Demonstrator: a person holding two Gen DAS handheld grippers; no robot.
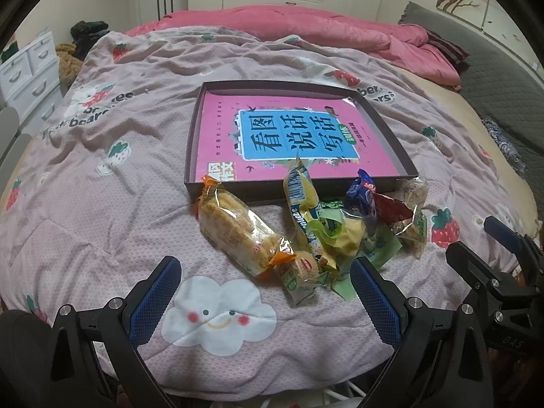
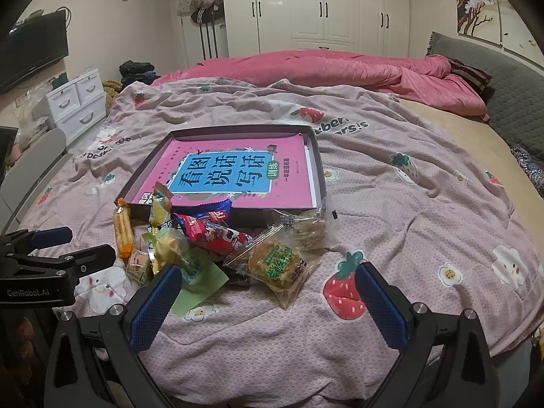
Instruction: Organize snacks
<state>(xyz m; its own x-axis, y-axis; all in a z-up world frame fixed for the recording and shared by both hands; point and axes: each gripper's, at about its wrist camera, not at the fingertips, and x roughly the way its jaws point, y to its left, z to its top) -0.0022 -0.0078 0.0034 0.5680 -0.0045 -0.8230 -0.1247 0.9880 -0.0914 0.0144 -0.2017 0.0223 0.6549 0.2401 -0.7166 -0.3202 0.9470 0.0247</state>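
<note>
A pile of wrapped snacks lies on the bed just in front of a shallow dark box (image 1: 190, 156) (image 2: 318, 156) with a pink book (image 1: 299, 136) (image 2: 238, 173) inside. A long orange-ended cracker pack (image 1: 238, 231) (image 2: 123, 229) lies at the pile's left. A yellow pack (image 1: 302, 197), a blue and red pack (image 1: 370, 197) (image 2: 210, 234) and a clear biscuit pack with green print (image 2: 278, 265) sit in the pile. My left gripper (image 1: 265, 292) is open and empty just short of the pile. My right gripper (image 2: 268, 292) is open and empty, near the biscuit pack.
The bed has a pink strawberry-print quilt (image 1: 102, 204) (image 2: 425, 221) and a rumpled pink duvet (image 1: 323, 27) (image 2: 323, 71) at the back. A white drawer unit (image 1: 27, 71) (image 2: 74, 102) stands left of the bed. A grey headboard (image 2: 516, 95) is on the right.
</note>
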